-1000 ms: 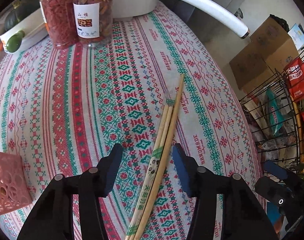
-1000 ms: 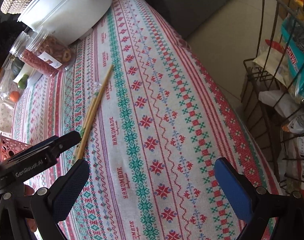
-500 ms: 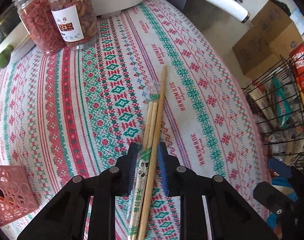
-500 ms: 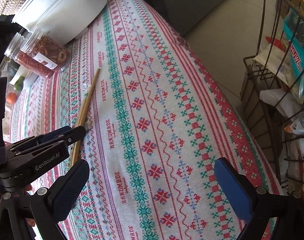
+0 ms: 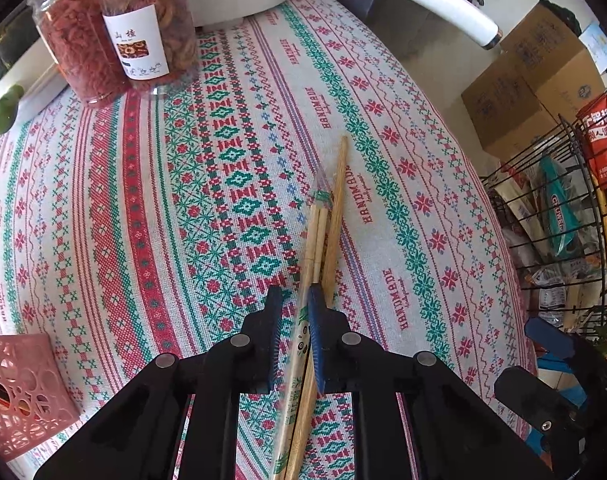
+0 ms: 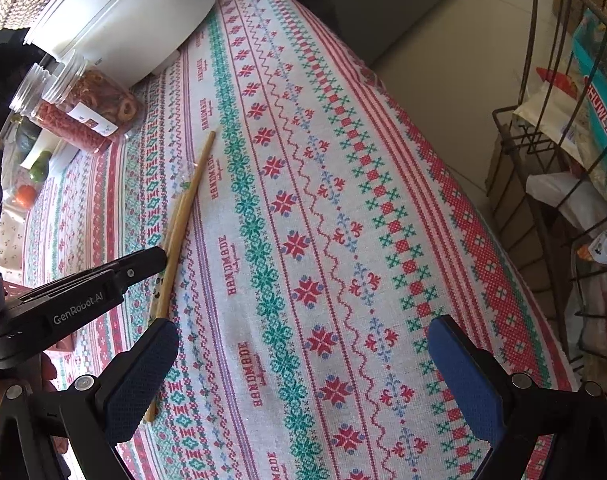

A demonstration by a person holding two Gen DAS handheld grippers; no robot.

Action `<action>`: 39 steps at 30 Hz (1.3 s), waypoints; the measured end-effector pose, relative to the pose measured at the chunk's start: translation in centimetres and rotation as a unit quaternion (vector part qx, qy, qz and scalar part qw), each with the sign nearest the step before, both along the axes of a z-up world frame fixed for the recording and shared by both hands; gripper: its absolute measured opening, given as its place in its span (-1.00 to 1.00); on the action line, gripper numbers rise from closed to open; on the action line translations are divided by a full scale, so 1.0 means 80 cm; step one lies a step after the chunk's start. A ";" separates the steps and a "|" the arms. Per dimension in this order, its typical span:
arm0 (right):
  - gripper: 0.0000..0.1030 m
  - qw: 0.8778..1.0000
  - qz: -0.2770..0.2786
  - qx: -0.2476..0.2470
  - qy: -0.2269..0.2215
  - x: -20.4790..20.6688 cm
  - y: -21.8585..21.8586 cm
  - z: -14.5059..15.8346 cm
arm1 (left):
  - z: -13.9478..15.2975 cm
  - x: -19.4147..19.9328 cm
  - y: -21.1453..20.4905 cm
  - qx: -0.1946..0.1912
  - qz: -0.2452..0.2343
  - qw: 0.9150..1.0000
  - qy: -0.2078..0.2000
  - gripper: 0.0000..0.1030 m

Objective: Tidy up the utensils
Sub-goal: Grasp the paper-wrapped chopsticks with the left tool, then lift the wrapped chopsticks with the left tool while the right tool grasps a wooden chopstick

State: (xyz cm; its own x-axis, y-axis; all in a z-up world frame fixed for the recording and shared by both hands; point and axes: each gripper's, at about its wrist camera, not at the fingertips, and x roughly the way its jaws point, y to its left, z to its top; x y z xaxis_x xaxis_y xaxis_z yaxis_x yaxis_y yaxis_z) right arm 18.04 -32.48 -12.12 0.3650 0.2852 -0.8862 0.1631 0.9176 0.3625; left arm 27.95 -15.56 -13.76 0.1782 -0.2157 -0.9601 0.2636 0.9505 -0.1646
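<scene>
The left gripper (image 5: 295, 340) points steeply down at the patterned tablecloth (image 5: 143, 208) and its jaws are closing, nearly together, around a pair of chopsticks in a clear printed sleeve (image 5: 317, 232); the blue pads (image 5: 315, 336) sit on either side of the sleeve and look to be pressing it, though the left pad may still stand a hair off. A loose bamboo chopstick (image 5: 337, 208) lies touching that pair on its right side and runs under the right-hand finger, so it may or may not come up with the grab. All of these lie flat on the cloth near the table's middle, tips aimed toward two jars of dried goods (image 5: 143, 28) and a white appliance (image 6: 115, 28) at the far end. The right gripper (image 6: 303, 376) hovers with its jaws spread wide and nothing between them, over bare cloth beside the chopsticks. A pink openwork basket (image 5: 19, 392) sits at the near left corner and is the likely destination, though that is a guess. As a judgement, the task is at its start: nothing has been lifted or put away, and the grasp, the carry and the drop into a holder all remain, with the single chopstick probably needing its own trip
</scene>
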 end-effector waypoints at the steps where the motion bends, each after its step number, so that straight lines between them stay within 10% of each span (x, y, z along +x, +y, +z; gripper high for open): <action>1: 0.99 1.000 0.000 -0.001 0.000 0.000 0.000 -0.001 | -0.004 0.002 -0.005 0.009 -0.009 1.000 0.018 -0.73; 9: 0.99 1.000 -0.005 -0.001 0.007 0.004 -0.001 -0.007 | -0.005 0.010 -0.034 0.063 -0.026 0.998 -0.008 -0.91; 18: 0.96 0.999 -0.014 0.035 0.006 0.017 0.011 -0.007 | 0.069 -0.057 0.045 -0.020 -0.013 0.994 -0.102 -0.91; 24: 0.60 0.995 -0.053 0.079 0.025 0.033 0.023 -0.017 | 0.114 -0.134 0.114 -0.080 0.007 0.985 -0.151 -0.91; 39: -0.27 0.992 0.013 -0.127 -0.016 0.076 0.130 -0.034 | 0.125 -0.199 0.212 -0.097 0.052 0.980 -0.163 -0.91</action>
